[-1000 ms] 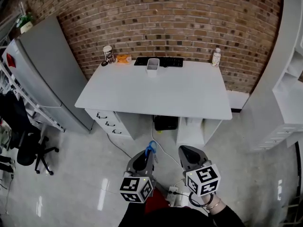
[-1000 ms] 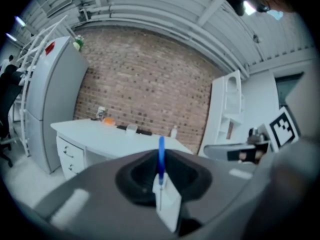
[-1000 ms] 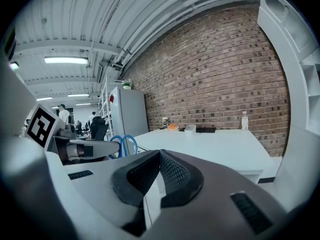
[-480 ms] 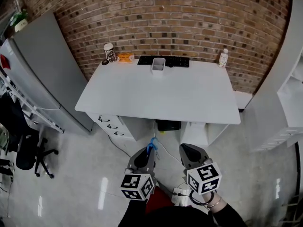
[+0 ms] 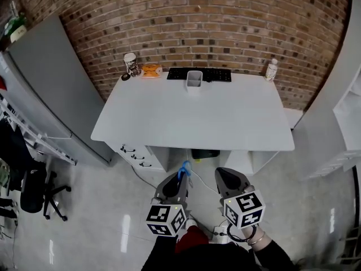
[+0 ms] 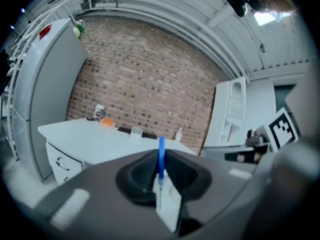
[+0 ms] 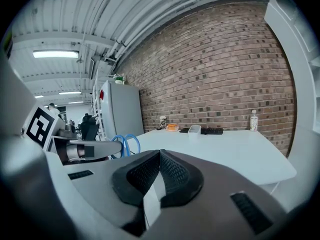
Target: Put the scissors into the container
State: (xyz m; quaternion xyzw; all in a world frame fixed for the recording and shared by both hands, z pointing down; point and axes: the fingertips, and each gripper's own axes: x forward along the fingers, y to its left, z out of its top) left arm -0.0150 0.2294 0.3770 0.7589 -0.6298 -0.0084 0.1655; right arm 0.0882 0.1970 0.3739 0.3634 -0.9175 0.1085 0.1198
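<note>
Left gripper (image 6: 160, 178): black pads pinching scissors (image 6: 161, 154), blue looped handles.
Right gripper (image 7: 159, 156): cross-hatched pads pressed together.
Container (image 5: 194, 79): translucent rectangular tub.

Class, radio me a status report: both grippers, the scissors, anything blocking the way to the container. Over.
Left gripper shut on scissors. Right gripper shut, empty. Container at far edge of desk, nothing in the way.

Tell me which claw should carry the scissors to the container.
Left. The left claw is shut on the blue-handled scissors; the right claw is shut and empty. The container lies ahead of both.
</note>
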